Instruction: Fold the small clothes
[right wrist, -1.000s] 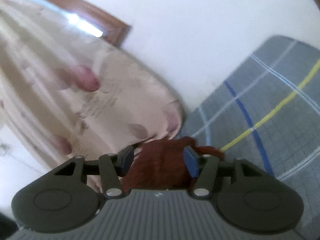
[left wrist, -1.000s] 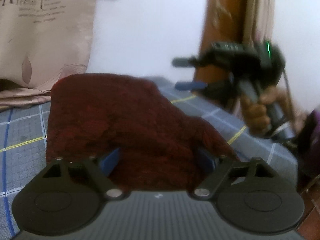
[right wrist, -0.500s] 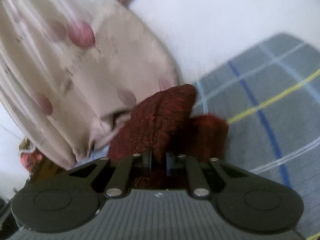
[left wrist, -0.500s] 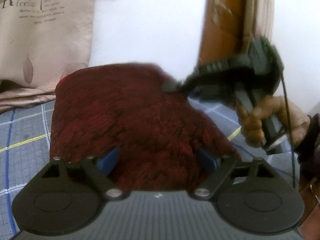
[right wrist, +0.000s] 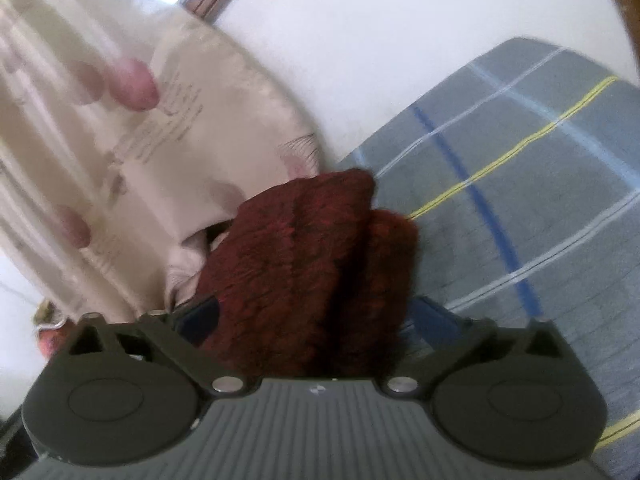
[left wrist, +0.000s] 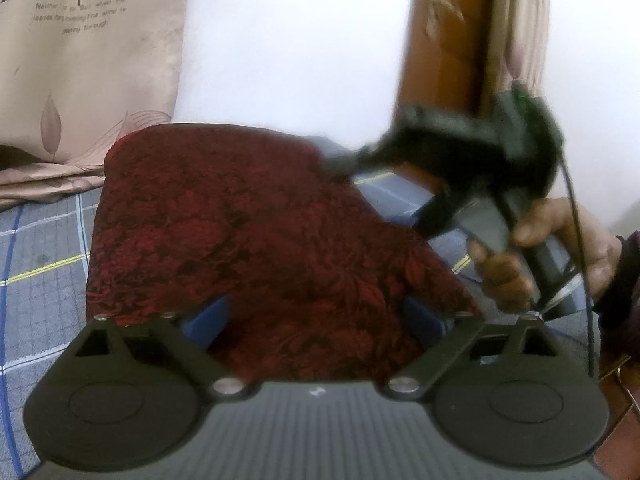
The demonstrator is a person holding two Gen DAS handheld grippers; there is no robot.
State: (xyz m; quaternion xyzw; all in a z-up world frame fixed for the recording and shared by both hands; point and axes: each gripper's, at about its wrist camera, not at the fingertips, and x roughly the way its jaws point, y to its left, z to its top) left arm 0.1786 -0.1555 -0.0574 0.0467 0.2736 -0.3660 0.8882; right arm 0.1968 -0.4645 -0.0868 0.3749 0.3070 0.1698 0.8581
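Observation:
A dark red patterned garment (left wrist: 248, 232) lies on the grey checked bed sheet (left wrist: 44, 280). My left gripper (left wrist: 316, 316) is open, its blue pads on either side of the garment's near edge, with cloth between them. My right gripper (left wrist: 340, 164) shows in the left wrist view at the garment's far right corner, held by a hand (left wrist: 560, 248). In the right wrist view my right gripper (right wrist: 316, 320) is open, with a bunched fold of the red garment (right wrist: 304, 256) between its spread pads.
A beige printed curtain (left wrist: 88, 60) hangs at the back left and pools on the bed. A white wall is behind. A wooden door frame (left wrist: 440, 40) stands at the back right. The bed sheet (right wrist: 520, 200) extends to the right in the right wrist view.
My right gripper closed on the garment's far corner half a second ago and has now opened again. The far edge of the garment has shifted and bunched. My left gripper has stayed in place.

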